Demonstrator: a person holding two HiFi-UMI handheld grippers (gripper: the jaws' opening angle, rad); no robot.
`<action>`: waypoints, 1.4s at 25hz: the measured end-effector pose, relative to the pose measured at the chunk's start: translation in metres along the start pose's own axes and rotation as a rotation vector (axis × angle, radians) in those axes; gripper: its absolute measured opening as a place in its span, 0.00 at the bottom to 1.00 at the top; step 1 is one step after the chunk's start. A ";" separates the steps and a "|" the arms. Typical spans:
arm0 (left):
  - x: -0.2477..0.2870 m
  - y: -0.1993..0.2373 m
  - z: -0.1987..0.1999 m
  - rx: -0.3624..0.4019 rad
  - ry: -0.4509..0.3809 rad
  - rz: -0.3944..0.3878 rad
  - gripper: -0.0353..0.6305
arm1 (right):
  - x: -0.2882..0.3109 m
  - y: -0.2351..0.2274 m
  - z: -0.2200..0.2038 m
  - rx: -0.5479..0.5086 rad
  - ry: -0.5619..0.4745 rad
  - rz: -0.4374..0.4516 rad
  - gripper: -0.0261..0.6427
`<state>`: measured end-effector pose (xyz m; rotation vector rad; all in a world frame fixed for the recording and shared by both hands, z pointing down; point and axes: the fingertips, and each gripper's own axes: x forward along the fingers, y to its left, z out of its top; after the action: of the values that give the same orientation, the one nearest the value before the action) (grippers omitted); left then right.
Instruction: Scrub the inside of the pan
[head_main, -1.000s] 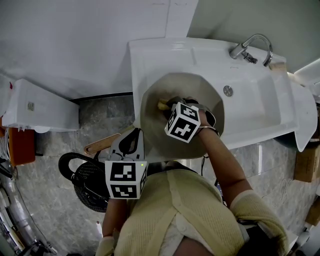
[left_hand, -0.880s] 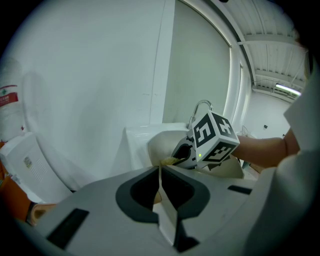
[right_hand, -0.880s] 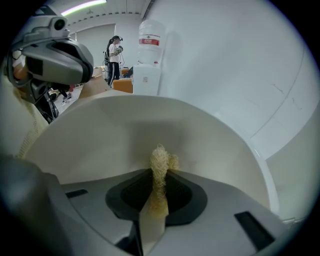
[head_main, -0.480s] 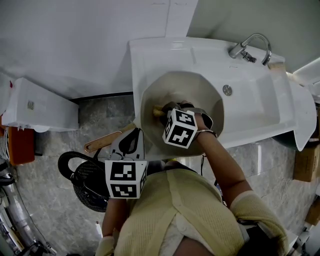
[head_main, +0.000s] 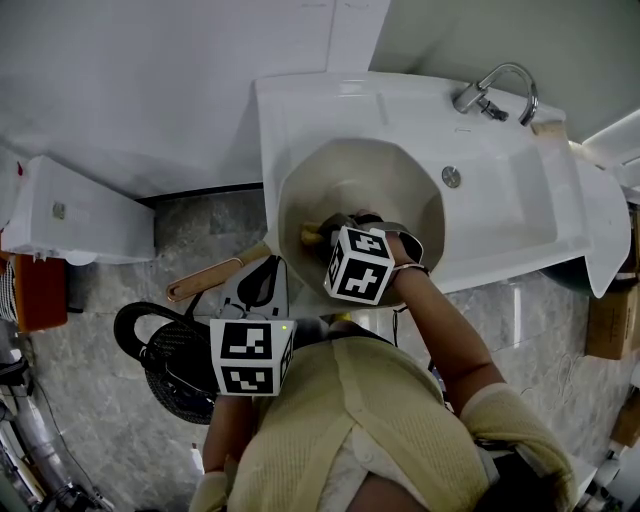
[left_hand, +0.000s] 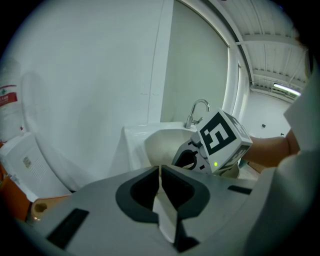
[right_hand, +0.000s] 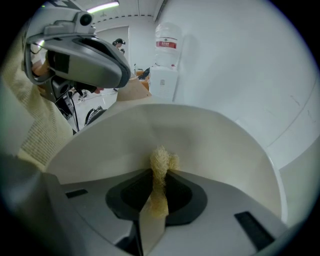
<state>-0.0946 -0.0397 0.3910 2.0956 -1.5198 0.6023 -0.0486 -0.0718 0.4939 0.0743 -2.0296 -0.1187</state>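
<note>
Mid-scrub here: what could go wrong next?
The left gripper is shut on nothing, so the pan, sitting in the sink, may turn or slide under scrubbing. The right gripper pinches only a thin tuft of the fibre scrubber; it could pull free.

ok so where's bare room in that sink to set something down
Bare sink basin lies right of the pan, up to its right wall. The ledge behind the pan, left of the faucet, is bare too. Crowded: inside the pan, where the right gripper holds a scrubber, and around the pan handle.
</note>
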 end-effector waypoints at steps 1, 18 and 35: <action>0.000 -0.001 0.000 0.001 0.000 -0.002 0.16 | -0.001 0.002 0.000 0.003 -0.003 0.011 0.16; 0.007 -0.017 0.002 0.036 0.013 -0.044 0.16 | -0.017 0.043 -0.009 0.085 -0.032 0.239 0.15; 0.016 -0.027 0.009 0.065 0.009 -0.067 0.16 | -0.052 0.079 -0.025 -0.001 0.000 0.468 0.15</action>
<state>-0.0636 -0.0505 0.3901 2.1803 -1.4373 0.6441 -0.0031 0.0109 0.4682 -0.3997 -1.9934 0.1750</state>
